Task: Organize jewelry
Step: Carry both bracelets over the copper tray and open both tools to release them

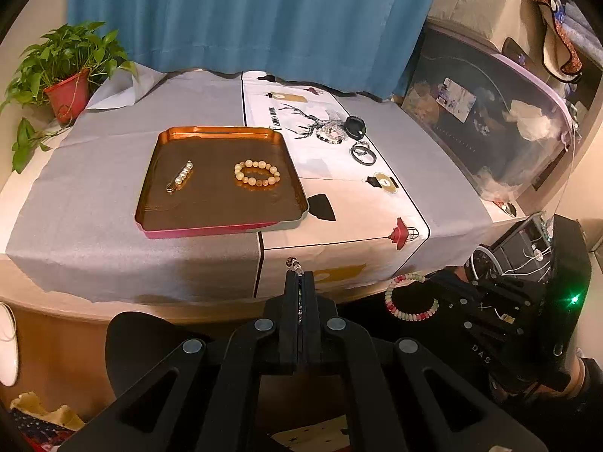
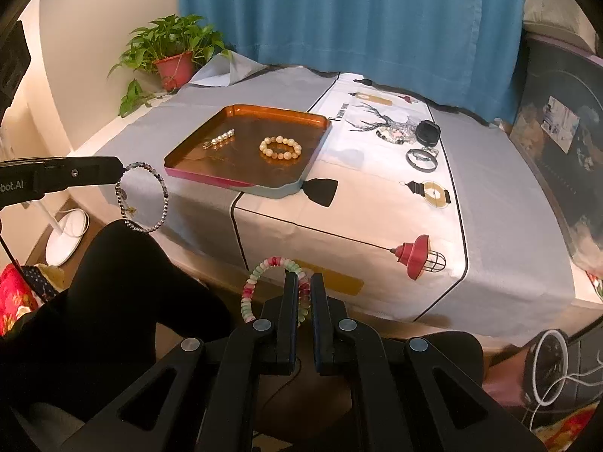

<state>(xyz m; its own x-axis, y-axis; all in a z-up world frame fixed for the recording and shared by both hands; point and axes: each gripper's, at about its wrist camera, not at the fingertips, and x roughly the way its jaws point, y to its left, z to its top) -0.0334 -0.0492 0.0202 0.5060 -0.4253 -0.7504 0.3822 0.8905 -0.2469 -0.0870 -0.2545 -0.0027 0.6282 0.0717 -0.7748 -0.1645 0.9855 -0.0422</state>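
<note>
A copper tray sits on the grey cloth and holds a pearl clip and a cream bead bracelet. My left gripper is shut on a dark bead bracelet, which hangs as a loop in front of the table's edge. My right gripper is shut on a pink and green bead bracelet, held below the table's front edge. A grey bead bracelet, a black ring box and a dark bangle lie on the printed runner.
A potted plant stands at the back left corner. A blue curtain hangs behind the table. A clear storage bin stands to the right. A white fan base sits on the floor at the left.
</note>
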